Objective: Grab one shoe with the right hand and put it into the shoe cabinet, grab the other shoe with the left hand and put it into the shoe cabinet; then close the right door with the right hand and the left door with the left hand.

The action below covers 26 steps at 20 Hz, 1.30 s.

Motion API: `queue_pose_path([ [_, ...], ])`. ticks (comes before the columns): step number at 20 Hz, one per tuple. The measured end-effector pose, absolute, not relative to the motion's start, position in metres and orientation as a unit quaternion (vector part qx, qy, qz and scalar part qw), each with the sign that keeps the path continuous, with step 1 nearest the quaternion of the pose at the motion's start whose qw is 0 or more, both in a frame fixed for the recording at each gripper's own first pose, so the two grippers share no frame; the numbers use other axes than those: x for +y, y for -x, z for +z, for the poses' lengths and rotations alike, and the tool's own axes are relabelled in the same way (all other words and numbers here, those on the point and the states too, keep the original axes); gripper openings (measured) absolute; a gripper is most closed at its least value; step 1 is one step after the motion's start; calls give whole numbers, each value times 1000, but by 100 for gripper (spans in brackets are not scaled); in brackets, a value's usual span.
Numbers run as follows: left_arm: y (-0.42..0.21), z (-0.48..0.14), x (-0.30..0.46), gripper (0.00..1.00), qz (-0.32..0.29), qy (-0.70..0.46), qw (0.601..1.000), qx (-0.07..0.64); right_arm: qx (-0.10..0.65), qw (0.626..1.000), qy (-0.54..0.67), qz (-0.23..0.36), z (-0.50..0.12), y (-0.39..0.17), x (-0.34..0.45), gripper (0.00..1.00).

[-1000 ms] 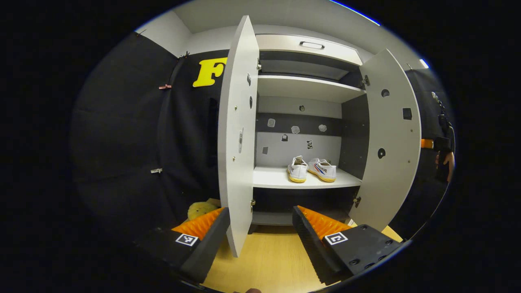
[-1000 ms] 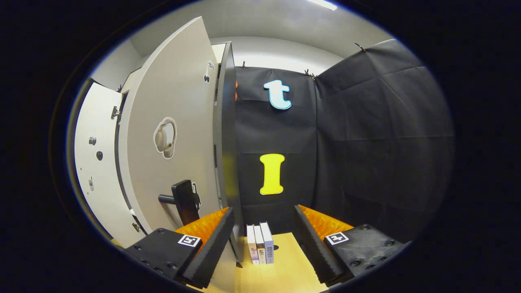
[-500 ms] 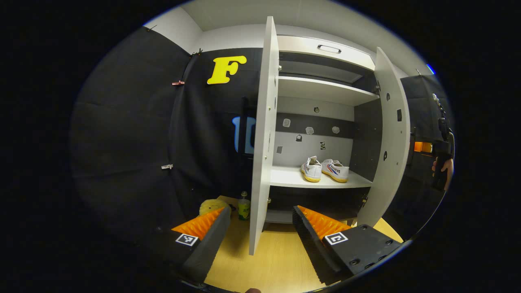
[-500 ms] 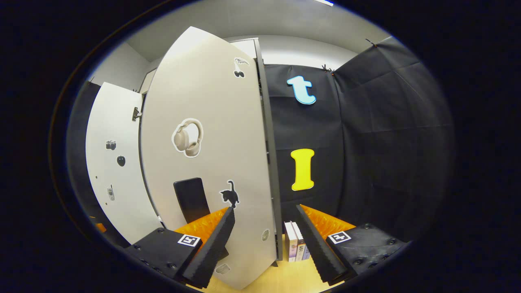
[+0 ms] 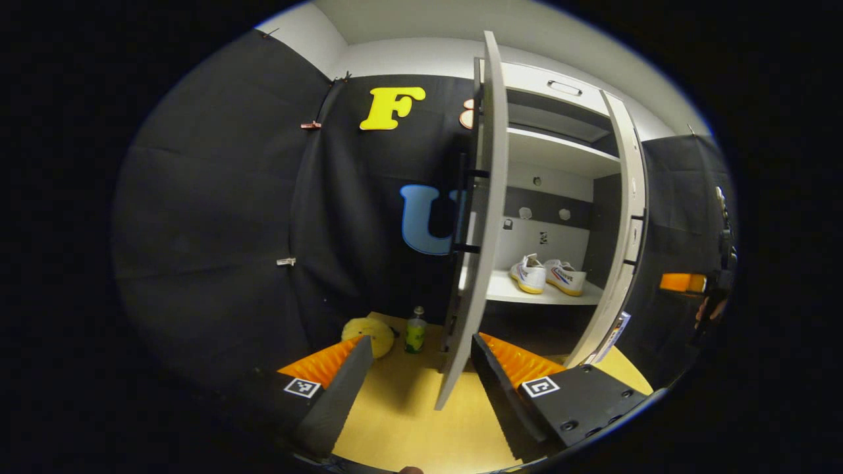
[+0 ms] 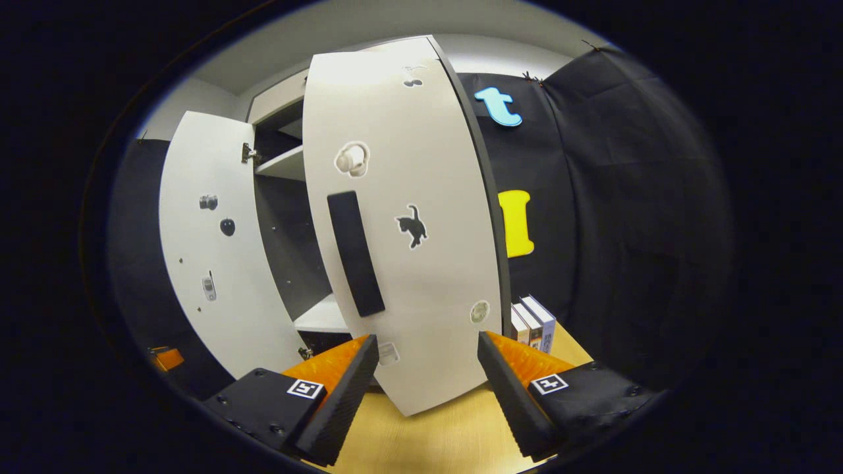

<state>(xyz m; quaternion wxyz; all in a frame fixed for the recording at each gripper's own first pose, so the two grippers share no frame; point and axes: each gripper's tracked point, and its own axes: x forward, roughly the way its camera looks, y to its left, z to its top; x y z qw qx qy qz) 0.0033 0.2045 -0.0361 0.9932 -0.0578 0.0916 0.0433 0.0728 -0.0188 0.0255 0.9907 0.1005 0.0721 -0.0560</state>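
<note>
While both shoes point(image 5: 546, 276) sit on cabinet shelf point(image 5: 540, 296), we see left gripper point(image 5: 418, 359) and right gripper point(image 6: 428, 359) spread, holding nothing; right door point(image 6: 408, 224) swung further closed since earlier

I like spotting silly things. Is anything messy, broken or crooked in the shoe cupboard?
Nothing looks broken or spilled. The two shoes sit side by side on the shelf, toes angled a little apart. The only unfinished thing: the left door and the right door are both partly open.
</note>
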Motion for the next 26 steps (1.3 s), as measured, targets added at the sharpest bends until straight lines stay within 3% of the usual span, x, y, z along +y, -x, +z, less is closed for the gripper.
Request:
queue_pose_path([
  [6,-36,-11,254,95,36,58,996,63,135,977,-137,-93,-45,-35,1,98],
  [12,-102,25,274,95,-6,73,997,27,156,974,-115,-114,-73,-7,15,99],
  [18,-158,57,261,95,-66,60,996,10,185,968,-110,-129,-98,16,26,98],
  [26,-172,80,230,92,-106,22,994,-3,188,964,-114,-147,-104,30,9,98],
])
